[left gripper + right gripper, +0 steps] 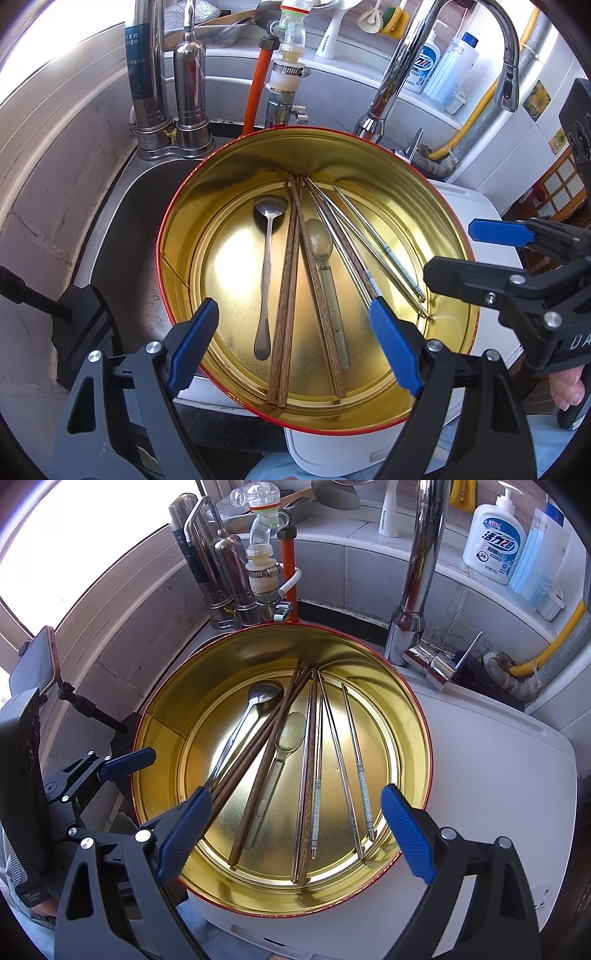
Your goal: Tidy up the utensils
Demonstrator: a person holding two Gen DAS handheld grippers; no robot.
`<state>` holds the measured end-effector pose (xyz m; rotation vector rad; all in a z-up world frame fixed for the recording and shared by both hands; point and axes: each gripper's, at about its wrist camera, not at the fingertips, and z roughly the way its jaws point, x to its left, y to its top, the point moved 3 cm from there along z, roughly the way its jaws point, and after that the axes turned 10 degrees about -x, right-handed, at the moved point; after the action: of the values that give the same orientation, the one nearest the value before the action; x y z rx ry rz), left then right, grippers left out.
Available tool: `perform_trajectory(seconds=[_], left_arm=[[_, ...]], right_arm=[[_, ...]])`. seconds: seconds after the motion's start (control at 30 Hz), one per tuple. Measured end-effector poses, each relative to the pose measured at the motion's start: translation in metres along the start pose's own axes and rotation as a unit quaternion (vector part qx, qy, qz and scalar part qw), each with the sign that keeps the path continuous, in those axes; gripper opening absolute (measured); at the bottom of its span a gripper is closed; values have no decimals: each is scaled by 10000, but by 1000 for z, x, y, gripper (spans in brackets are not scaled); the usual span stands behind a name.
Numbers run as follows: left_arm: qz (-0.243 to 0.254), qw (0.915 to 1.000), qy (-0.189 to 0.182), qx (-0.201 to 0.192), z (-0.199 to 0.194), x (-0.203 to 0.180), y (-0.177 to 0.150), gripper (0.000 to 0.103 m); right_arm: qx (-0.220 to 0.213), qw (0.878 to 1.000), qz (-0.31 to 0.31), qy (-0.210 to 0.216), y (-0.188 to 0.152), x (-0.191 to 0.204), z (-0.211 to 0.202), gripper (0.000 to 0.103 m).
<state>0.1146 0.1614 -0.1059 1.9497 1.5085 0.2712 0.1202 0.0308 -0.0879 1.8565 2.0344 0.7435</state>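
Note:
A round gold tin with a red rim (177, 236) (155, 716) holds a metal spoon (266, 258) (240, 734), a translucent spoon (325, 266) (280, 760), several wooden chopsticks (288, 295) (258, 771) and several metal chopsticks (384, 251) (351, 753). My left gripper (295, 332) is open and empty above the tin's near edge; it also shows in the right wrist view (122, 764) at the tin's left rim. My right gripper (299, 819) is open and empty over the tin's near side; it shows in the left wrist view (465, 251) at the right rim.
The tin rests on a white board (498, 760) (472, 199) over a steel sink (122, 229). A chrome faucet (417, 572) (391, 85), water filter canisters (188, 96) (221, 568) and an orange hose (258, 85) stand behind. Soap bottles (495, 542) sit on the back ledge.

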Motion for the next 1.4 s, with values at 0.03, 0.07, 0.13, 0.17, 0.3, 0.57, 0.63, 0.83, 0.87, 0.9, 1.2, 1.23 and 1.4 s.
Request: perform_trajectory(seconds=[0.03,0.07,0.13,0.17,0.3,0.57,0.63,0.83,0.87,0.9,1.2,1.23,1.4], left_arm=[[2,10000,1,-1,0,0,0,82],[1,10000,0,-3,0,0,0,82],[3,10000,0,-2,0,0,0,82],[6,10000,-3,-4,0,0,0,82],[2,10000,-6,-6,-1,0,0,82],[-52,9994,29,-350,-11,4,2,82],[16,9974,172,-699,-19,4,6,82],[41,9967,295,-755,-19,5,11,82],[58,9965,380,-739,-18,5,11,82],[100,9961,465,-741,-17,5,11,82],[217,9899,918,-1061,-34,-9,4,82],[204,9894,948,-1078,-37,-14,2,82],[251,9879,954,-1199,-50,-63,-5,82]], right_arm=[[0,10000,-6,2,0,0,0,93],[-2,10000,4,-5,0,1,0,93],[0,10000,11,0,0,2,0,93],[0,10000,10,-1,-1,2,0,93],[-4,10000,21,-3,-1,3,0,93],[-109,9999,49,14,-2,5,-8,93],[-163,9998,74,31,-2,5,-11,93],[-237,9996,167,68,-4,5,-18,93],[-251,9995,185,75,-5,5,-19,93],[-264,9994,203,81,-6,5,-20,93],[-404,9985,168,335,-18,-5,-33,93],[-449,9981,175,394,-19,-10,-37,93],[-874,9912,400,907,-35,-50,-67,93]])
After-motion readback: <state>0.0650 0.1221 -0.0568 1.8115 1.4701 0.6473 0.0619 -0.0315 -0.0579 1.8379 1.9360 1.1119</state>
